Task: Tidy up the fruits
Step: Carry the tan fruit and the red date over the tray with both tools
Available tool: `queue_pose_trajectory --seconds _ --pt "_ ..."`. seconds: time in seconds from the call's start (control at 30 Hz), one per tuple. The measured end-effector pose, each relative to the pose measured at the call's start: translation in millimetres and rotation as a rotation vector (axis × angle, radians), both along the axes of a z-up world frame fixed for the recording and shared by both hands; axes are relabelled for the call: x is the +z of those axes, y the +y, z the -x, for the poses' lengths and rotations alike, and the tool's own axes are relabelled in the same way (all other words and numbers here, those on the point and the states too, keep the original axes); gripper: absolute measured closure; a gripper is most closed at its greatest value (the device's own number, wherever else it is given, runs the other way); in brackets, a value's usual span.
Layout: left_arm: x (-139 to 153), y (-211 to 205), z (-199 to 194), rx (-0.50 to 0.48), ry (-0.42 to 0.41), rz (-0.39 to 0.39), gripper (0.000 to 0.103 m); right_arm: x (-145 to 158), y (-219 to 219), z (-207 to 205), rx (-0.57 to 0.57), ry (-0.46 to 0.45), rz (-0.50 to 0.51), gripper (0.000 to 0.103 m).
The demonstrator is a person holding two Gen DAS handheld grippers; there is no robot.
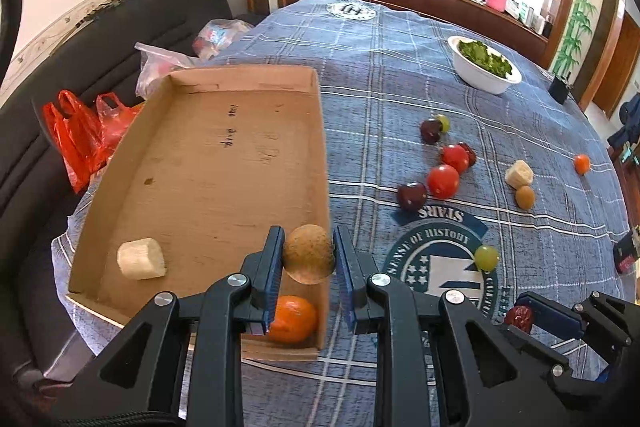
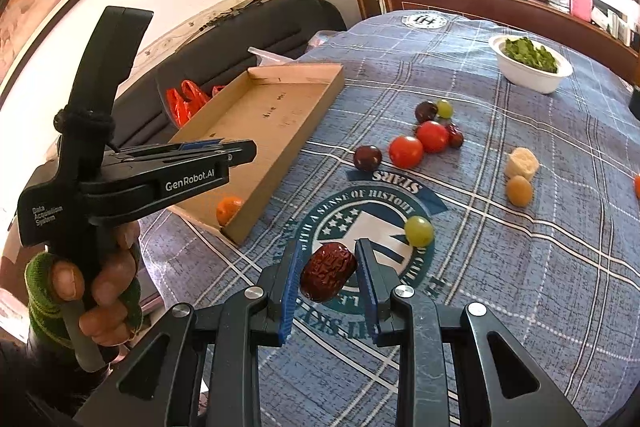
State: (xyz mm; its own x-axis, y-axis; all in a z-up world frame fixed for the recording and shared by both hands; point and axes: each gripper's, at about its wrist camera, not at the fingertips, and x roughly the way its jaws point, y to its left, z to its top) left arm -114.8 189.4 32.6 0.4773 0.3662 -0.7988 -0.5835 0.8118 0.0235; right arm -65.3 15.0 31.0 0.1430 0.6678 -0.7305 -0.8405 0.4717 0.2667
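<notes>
My left gripper (image 1: 309, 254) is shut on a brown round fruit (image 1: 309, 253) and holds it over the near right corner of the cardboard tray (image 1: 224, 163). In the tray lie a banana piece (image 1: 141, 259) and an orange (image 1: 292, 319). My right gripper (image 2: 329, 271) is shut on a red date (image 2: 328, 271) above the blue checked cloth (image 2: 500, 267). On the cloth lie tomatoes (image 2: 406, 151), dark plums (image 2: 367, 158), green grapes (image 2: 419, 231), a banana piece (image 2: 521, 163) and a brown fruit (image 2: 519, 190).
A white bowl of greens (image 2: 530, 67) stands at the far right of the table. A small orange (image 1: 582, 163) lies near the right edge. Red and clear plastic bags (image 1: 80, 139) lie on the dark sofa (image 1: 100, 39) left of the tray.
</notes>
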Motion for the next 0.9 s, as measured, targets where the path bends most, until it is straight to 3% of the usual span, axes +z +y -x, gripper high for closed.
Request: queue_pose_trajectory --seconds 0.47,0.9 --pt "5.5 34.9 17.5 0.067 -0.010 -0.006 0.081 12.1 37.9 11.2 0.083 -0.015 -0.031 0.076" --pt "4.6 94.2 40.0 0.188 -0.022 0.021 0.081 11.8 93.0 19.1 0.176 -0.014 -0.054 0.076"
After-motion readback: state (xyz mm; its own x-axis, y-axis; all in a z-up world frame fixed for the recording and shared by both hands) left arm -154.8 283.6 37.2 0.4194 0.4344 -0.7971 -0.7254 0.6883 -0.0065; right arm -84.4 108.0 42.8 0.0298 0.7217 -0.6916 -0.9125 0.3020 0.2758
